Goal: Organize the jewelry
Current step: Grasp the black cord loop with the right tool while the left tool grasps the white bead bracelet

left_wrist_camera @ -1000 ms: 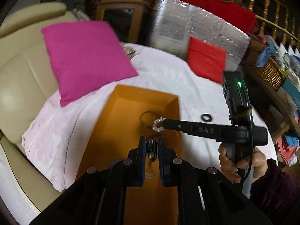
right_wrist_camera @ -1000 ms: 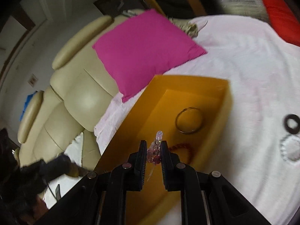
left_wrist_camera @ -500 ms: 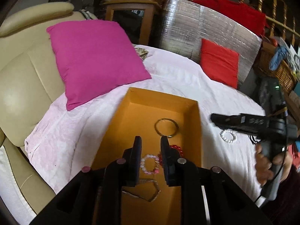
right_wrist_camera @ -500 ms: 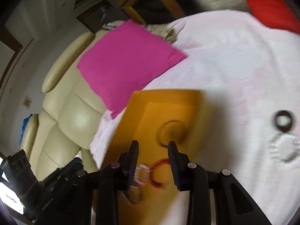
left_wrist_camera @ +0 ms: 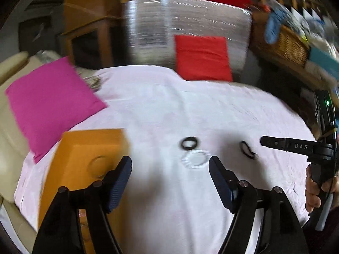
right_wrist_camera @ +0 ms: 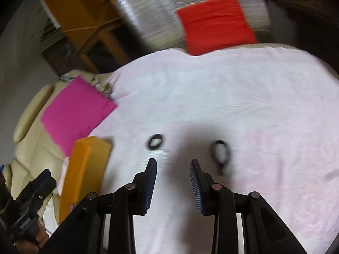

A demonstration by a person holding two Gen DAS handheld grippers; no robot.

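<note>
An orange box (left_wrist_camera: 84,160) sits on the pale pink sheet at the left; a metal ring (left_wrist_camera: 98,162) lies inside it. It also shows in the right wrist view (right_wrist_camera: 84,169). On the sheet lie a white bead bracelet (left_wrist_camera: 196,158), a small black ring (left_wrist_camera: 189,142) and a thin black band (left_wrist_camera: 246,149). My left gripper (left_wrist_camera: 170,169) is wide open and empty, with the white bracelet just ahead between its fingers. My right gripper (right_wrist_camera: 173,165) is open and empty, between the black ring (right_wrist_camera: 155,141) and the black band (right_wrist_camera: 221,153); it appears from the side in the left wrist view (left_wrist_camera: 264,141).
A magenta cushion (left_wrist_camera: 48,103) leans on the beige sofa (right_wrist_camera: 27,148) at the left. A red cushion (left_wrist_camera: 202,57) rests against a silver foil panel (left_wrist_camera: 169,27) at the back. A wicker basket (left_wrist_camera: 284,42) stands at the back right.
Both grippers have let go of their bracelets into the box, opened, and swung right from over the box to the loose pieces on the sheet.
</note>
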